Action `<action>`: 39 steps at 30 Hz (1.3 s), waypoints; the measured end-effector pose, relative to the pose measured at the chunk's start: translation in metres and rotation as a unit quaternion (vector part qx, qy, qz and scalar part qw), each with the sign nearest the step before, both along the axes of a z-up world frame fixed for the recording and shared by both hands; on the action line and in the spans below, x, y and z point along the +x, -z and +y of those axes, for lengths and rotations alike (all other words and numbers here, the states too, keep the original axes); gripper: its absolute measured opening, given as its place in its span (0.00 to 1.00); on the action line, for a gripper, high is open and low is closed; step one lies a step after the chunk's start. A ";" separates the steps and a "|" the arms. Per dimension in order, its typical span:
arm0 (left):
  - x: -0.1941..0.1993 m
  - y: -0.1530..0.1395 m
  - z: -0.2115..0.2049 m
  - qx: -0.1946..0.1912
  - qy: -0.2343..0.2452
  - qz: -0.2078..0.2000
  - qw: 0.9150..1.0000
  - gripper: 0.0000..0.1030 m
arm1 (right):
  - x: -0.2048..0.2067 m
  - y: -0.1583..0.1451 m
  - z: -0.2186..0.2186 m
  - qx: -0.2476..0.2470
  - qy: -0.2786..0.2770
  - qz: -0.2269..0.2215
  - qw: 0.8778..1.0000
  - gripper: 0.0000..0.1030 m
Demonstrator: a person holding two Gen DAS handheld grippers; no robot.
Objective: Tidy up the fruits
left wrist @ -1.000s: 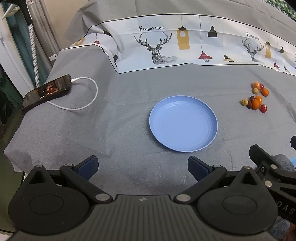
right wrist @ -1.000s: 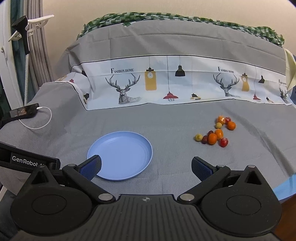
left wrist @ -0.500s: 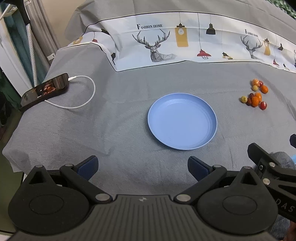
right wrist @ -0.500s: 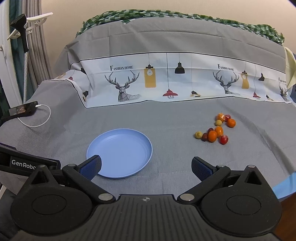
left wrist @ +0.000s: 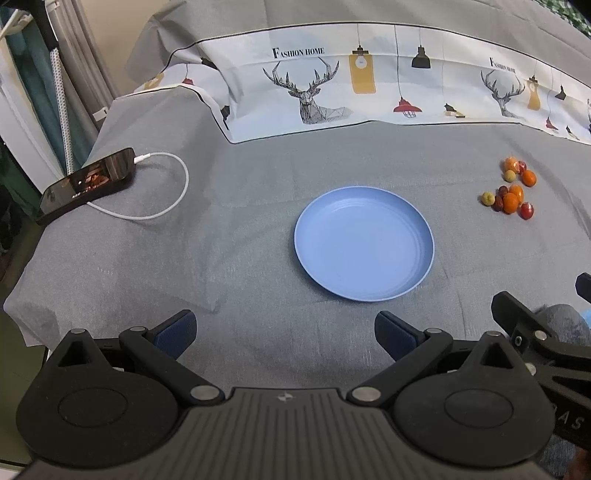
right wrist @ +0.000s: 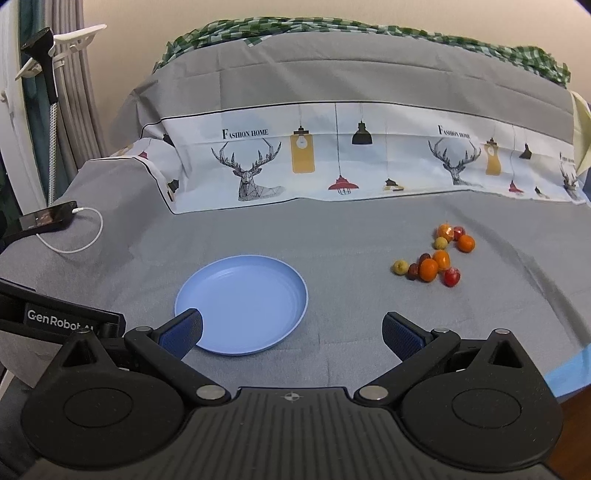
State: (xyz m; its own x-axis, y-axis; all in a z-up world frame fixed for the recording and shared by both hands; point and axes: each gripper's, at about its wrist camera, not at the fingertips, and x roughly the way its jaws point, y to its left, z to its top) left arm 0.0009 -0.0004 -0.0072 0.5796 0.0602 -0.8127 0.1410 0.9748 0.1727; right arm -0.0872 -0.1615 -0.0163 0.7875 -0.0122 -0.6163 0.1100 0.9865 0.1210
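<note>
**Right wrist view: blue plate bare, fruit heaped apart on the grey cloth**

The round light-blue plastic plate (right wrist: 242,304) lies flat on the grey cloth-covered surface (right wrist: 332,236), near its front edge, and holds nothing. The small cluster of orange, red, yellow and dark fruits (right wrist: 437,256) sits on the cloth well apart from the plate, toward the right edge; none of the pieces touches the plate.

The right gripper (right wrist: 291,332) hangs over the front edge with its blue-padded fingers spread wide and nothing between them; its left pad overlaps the plate's near rim in this view. The left gripper (left wrist: 284,330) also stands wide and unloaded, just in front of the plate, with bare cloth between it and the rim.

A broad stretch of open cloth runs between plate and fruit. At the left edge a black smartphone (left wrist: 86,184) lies with a white charging cable (left wrist: 162,206) looped beside it. Behind, a white printed band with deer and lamps (right wrist: 332,166) crosses the raised back, topped by a green checked fabric (right wrist: 369,33). Grey curtains (right wrist: 79,92) hang at the left.
</note>
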 end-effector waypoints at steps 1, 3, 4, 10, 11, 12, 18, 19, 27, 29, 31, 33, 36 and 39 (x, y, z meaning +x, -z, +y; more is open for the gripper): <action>0.000 0.001 -0.001 0.001 0.000 0.002 1.000 1.00 | 0.000 0.002 -0.002 0.005 0.002 0.003 1.000 1.00; 0.000 0.000 -0.002 0.003 0.001 0.004 1.000 1.00 | 0.000 0.003 -0.004 0.014 0.002 0.007 1.000 1.00; 0.001 0.000 -0.003 0.003 0.002 0.003 1.000 1.00 | 0.000 0.004 -0.005 0.019 0.001 0.007 1.000 1.00; 0.009 -0.007 -0.016 -0.001 0.012 -0.001 1.000 1.00 | -0.003 -0.002 -0.021 0.026 0.026 -0.005 0.999 1.00; 0.011 -0.008 -0.021 0.000 0.016 -0.002 1.000 1.00 | -0.003 -0.004 -0.026 0.026 0.036 -0.010 0.999 1.00; 0.013 -0.009 -0.026 0.002 0.020 -0.004 1.000 1.00 | -0.004 -0.006 -0.033 0.023 0.045 -0.016 0.999 1.00; 0.032 -0.014 -0.065 -0.012 0.050 -0.006 0.999 1.00 | -0.002 -0.012 -0.080 -0.001 0.102 -0.043 0.994 1.00; 0.036 -0.013 -0.074 -0.014 0.055 -0.007 0.998 1.00 | -0.001 -0.011 -0.087 -0.006 0.108 -0.045 0.993 1.00; 0.079 0.005 -0.147 -0.032 0.099 0.000 0.995 1.00 | 0.027 0.018 -0.166 -0.043 0.180 -0.027 0.982 1.00; 0.093 0.018 -0.170 -0.041 0.121 0.004 0.992 1.00 | 0.040 0.032 -0.182 -0.049 0.189 -0.016 0.981 1.00; 0.107 0.033 -0.191 -0.041 0.142 0.012 0.989 1.00 | 0.056 0.048 -0.197 -0.061 0.199 -0.003 0.978 1.00; 0.124 0.054 -0.213 -0.033 0.165 0.022 0.986 1.00 | 0.079 0.069 -0.210 -0.060 0.193 0.023 0.979 1.00; 0.154 0.091 -0.244 -0.017 0.186 0.047 0.981 1.00 | 0.112 0.102 -0.224 -0.048 0.177 0.062 0.981 0.99; 0.183 0.128 -0.268 0.006 0.199 0.069 0.978 1.00 | 0.141 0.135 -0.233 -0.027 0.164 0.100 0.981 0.99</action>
State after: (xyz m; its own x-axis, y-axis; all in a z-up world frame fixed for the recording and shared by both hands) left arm 0.1837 -0.2687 -0.1349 0.4438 -0.1382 -0.8854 0.5312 0.8363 0.1357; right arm 0.0538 -0.3946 -0.1511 0.5990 -0.2814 -0.7497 0.4394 0.8982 0.0140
